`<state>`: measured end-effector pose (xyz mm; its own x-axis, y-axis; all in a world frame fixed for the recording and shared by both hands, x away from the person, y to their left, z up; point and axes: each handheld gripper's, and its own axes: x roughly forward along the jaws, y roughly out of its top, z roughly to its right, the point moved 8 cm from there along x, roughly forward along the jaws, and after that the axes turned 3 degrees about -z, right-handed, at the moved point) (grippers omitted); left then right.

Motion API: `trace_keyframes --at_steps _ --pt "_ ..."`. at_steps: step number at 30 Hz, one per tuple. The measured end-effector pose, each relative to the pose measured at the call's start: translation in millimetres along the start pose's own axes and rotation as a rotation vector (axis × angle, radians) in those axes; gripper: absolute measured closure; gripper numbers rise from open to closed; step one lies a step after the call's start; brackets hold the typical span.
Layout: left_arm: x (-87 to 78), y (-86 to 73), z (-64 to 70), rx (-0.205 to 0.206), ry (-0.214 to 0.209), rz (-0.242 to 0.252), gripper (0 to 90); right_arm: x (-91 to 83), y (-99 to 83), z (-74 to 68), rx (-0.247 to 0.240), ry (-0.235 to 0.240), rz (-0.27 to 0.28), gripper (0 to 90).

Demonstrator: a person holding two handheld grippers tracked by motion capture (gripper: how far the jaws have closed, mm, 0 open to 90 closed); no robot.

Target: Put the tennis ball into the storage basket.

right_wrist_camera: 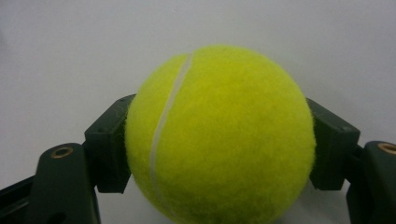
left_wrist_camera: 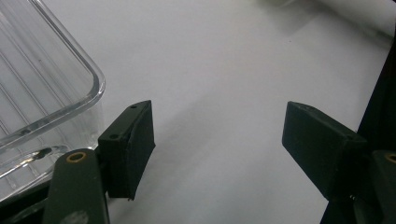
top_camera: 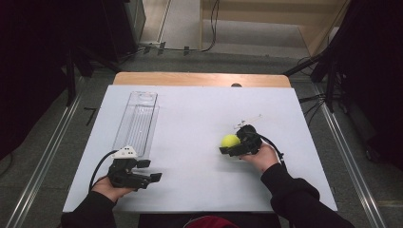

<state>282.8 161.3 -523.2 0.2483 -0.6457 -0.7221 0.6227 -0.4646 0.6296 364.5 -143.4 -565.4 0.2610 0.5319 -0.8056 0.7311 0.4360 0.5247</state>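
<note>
A yellow-green tennis ball [top_camera: 230, 140] sits right of the white table's middle, and my right gripper [top_camera: 229, 145] is shut on it. In the right gripper view the tennis ball [right_wrist_camera: 219, 135] is pressed between both black jaws, its white seam curving down the left side. My left gripper [top_camera: 148, 170] rests open near the front left of the table, its jaws wide apart over bare white surface. A long clear plastic tray [top_camera: 136, 122] lies at the left; its rounded corner [left_wrist_camera: 56, 93] is just left of my left gripper [left_wrist_camera: 217, 140].
The white board [top_camera: 190, 114] covers a wooden table [top_camera: 199, 79]. A small clear object [top_camera: 247, 121] lies just behind the right gripper. Dark equipment and cables stand on the floor around the table.
</note>
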Motion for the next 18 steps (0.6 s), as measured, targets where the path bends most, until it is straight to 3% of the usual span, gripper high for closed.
trace_keyframes --at_steps 18 --pt "-0.3 0.0 -0.2 0.001 0.001 0.001 26.3 -2.4 -0.9 0.5 0.001 -0.003 -0.022 22.6"
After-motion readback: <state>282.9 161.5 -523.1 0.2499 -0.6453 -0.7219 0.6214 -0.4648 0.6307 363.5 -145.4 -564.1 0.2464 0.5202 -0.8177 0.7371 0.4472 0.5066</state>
